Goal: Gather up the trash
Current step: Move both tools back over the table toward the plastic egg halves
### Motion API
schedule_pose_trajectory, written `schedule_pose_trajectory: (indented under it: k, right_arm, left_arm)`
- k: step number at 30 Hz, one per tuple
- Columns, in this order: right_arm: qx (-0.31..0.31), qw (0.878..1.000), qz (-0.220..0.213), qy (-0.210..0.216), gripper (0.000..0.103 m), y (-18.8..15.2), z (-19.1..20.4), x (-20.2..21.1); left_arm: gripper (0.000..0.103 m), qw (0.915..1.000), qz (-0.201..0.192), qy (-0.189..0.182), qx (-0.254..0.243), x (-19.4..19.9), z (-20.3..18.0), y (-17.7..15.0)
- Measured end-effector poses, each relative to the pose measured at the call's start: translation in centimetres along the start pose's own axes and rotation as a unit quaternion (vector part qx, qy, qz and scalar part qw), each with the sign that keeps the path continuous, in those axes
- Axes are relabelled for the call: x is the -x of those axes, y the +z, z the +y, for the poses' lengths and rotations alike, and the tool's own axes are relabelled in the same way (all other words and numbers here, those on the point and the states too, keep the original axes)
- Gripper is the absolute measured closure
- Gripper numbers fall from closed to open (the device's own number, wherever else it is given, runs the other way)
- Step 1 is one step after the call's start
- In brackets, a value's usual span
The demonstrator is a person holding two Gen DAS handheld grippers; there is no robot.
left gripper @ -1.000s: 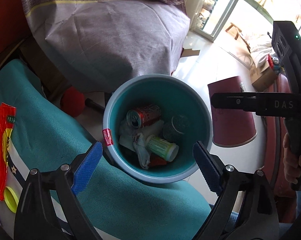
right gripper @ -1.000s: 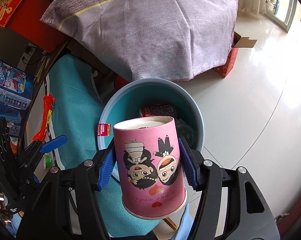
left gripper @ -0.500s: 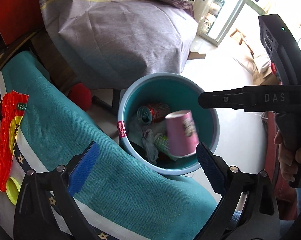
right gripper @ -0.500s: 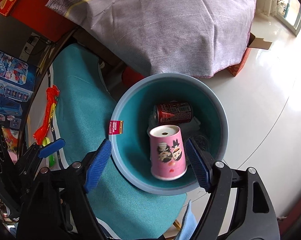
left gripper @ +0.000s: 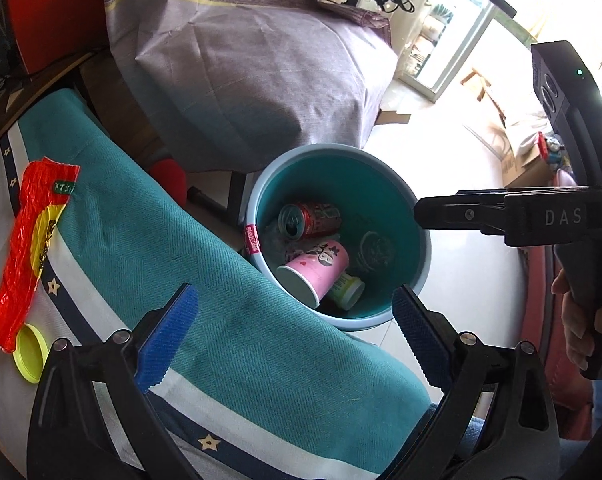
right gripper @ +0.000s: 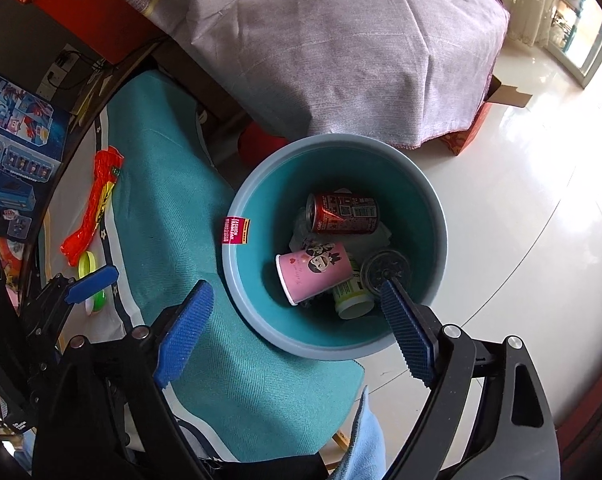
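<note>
From your left wrist, your left gripper (left gripper: 293, 336) gapes wide and empty; the pink cup (left gripper: 315, 272) lies on its side inside the teal bin (left gripper: 419, 236). From your right wrist, your right gripper (right gripper: 297, 332) has just been opening, nothing between its jaws, above the cup (right gripper: 315, 270) in the bin (right gripper: 237, 280).

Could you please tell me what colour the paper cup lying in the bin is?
Pink, with cartoon figures; the paper cup shows best in the right wrist view.
</note>
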State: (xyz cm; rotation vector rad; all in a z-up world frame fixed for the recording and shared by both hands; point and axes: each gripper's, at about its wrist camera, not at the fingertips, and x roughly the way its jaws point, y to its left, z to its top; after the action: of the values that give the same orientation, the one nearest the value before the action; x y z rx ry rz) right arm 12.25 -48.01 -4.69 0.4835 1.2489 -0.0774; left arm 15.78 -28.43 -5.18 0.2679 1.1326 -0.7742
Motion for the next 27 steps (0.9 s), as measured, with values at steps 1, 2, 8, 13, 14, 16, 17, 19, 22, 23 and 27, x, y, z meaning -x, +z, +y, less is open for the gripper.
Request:
schedule_pose_trajectory:
  k: [1,2,8,13,14,16,17,19,22,23,27]
  right_arm:
    - [0.004,1.000,0.000,0.000,0.021,-0.2,0.4,0.1]
    - [0.008,1.000,0.000,0.000,0.021,-0.3,0.9,0.2]
    - [0.034,0.999,0.009,0.003,0.021,-1.2,4.5,-0.5]
    - [0.063,0.998,0.026,0.012,0.021,-2.1,8.6,-1.9]
    - [0.069,0.997,0.029,0.014,0.021,-2.3,9.5,-2.3]
    - [0.081,0.996,0.035,0.020,0.021,-2.7,11.3,-2.8]
    - [0.086,0.995,0.037,0.024,0.021,-2.9,12.2,-3.1]
    - [0.098,0.994,0.044,0.029,0.021,-3.2,14.1,-3.8]
    - [0.110,0.992,0.056,0.038,0.021,-3.8,16.8,-5.2]
    - [0.112,0.991,0.060,0.041,0.021,-4.0,17.7,-5.6]
    - [0.120,0.989,0.078,0.044,0.021,-4.7,20.9,-7.9]
  left_arm:
    - [0.006,1.0000,-0.003,0.000,0.001,0.4,0.1,-0.2]
    - [0.006,1.0000,-0.007,0.002,0.002,0.8,0.4,-0.5]
    - [0.006,0.9993,-0.022,0.015,0.026,3.3,3.1,-2.7]
    - [0.006,0.9973,-0.028,0.031,0.060,5.4,6.8,-5.5]
    - [0.005,0.9966,-0.029,0.035,0.069,5.9,7.7,-6.2]
    - [0.005,0.9949,-0.034,0.040,0.086,6.7,9.3,-7.3]
    - [0.005,0.9938,-0.036,0.042,0.096,7.1,10.2,-7.9]
    - [0.005,0.9914,-0.039,0.047,0.116,7.8,11.8,-9.1]
    - [0.006,0.9871,-0.045,0.051,0.145,8.8,14.2,-10.9]
    - [0.006,0.9856,-0.046,0.053,0.154,9.1,14.9,-11.6]
    - [0.005,0.9813,-0.051,0.055,0.177,10.0,17.4,-13.8]
